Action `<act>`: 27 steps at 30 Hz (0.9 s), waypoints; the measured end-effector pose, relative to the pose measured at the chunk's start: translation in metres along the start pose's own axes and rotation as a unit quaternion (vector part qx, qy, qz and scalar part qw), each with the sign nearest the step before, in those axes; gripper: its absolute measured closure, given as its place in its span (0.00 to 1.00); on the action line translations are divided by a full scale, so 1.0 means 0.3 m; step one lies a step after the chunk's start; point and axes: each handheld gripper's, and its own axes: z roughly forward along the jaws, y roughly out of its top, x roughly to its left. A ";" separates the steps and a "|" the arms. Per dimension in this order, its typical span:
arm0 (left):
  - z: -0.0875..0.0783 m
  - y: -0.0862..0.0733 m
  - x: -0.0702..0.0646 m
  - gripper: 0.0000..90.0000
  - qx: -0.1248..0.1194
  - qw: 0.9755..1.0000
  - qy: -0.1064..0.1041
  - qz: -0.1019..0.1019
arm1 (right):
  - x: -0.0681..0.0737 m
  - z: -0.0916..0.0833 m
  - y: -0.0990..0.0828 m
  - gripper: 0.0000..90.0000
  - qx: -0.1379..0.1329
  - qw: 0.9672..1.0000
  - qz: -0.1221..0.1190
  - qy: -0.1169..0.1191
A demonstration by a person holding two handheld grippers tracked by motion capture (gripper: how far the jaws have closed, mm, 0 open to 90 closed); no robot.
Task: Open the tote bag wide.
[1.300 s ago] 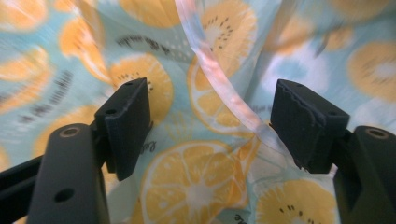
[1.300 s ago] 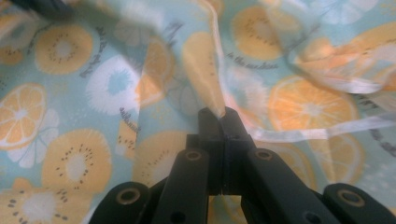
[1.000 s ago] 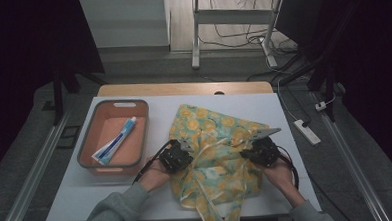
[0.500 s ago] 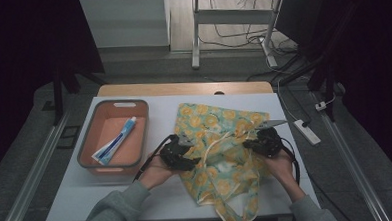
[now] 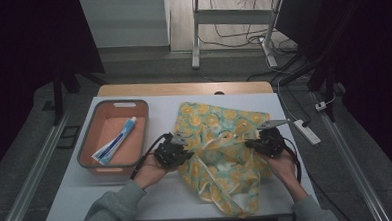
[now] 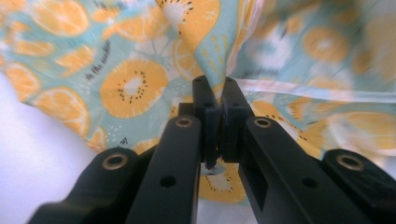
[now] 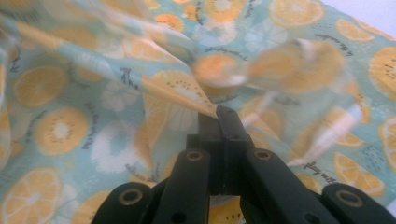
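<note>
**A lit table in a dark room**

A white table [image 5: 113, 199] sits in the middle of the high view, brightly lit from above, while the space to either side falls off into near black. A band of bare wood [image 5: 183, 88] runs along its far edge. Grey floor [image 5: 30, 147] surrounds it — a pale metal rail [image 5: 32, 182] slants along the left side, another rail [image 5: 354, 168] along the right. Beyond the table stands a white desk frame [image 5: 195, 35] on a lighter wooden floor, with loose black cables [image 5: 236, 36] trailing around its feet. A white power strip [image 5: 306, 131] lies at the right edge of the tabletop.
</note>
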 end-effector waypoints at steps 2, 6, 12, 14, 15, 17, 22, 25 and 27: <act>-0.032 0.004 0.012 0.97 -0.013 1.000 -0.005 -0.005 | 0.001 -0.002 0.002 0.99 -0.003 1.000 0.002 0.009; -0.067 0.008 0.031 0.97 -0.037 0.999 -0.009 -0.009 | 0.012 -0.010 0.012 0.99 -0.004 1.000 -0.002 0.009; -0.077 0.003 0.050 0.97 -0.049 0.998 -0.018 -0.023 | 0.004 -0.006 0.010 0.99 -0.001 1.000 0.004 0.007; -0.082 0.000 0.055 0.97 -0.051 0.998 -0.017 -0.025 | -0.002 -0.004 0.007 0.99 -0.001 1.000 0.008 0.009; -0.085 -0.002 0.058 0.98 -0.052 0.998 -0.020 -0.027 | -0.003 -0.004 0.006 0.99 -0.001 1.000 0.007 0.010; -0.094 -0.006 0.064 0.98 -0.060 0.997 -0.022 -0.031 | -0.001 -0.004 0.007 0.99 -0.002 1.000 0.007 0.010; -0.114 -0.019 0.083 0.98 -0.067 0.997 -0.025 -0.041 | 0.000 -0.010 0.011 0.99 -0.008 1.000 0.006 0.010; -0.127 -0.022 0.090 0.98 -0.074 0.996 -0.022 -0.041 | 0.005 -0.014 0.016 0.99 -0.012 1.000 0.004 0.009; -0.137 -0.023 0.096 0.98 -0.076 0.996 -0.021 -0.041 | 0.009 -0.026 0.024 0.99 -0.020 1.000 0.003 0.007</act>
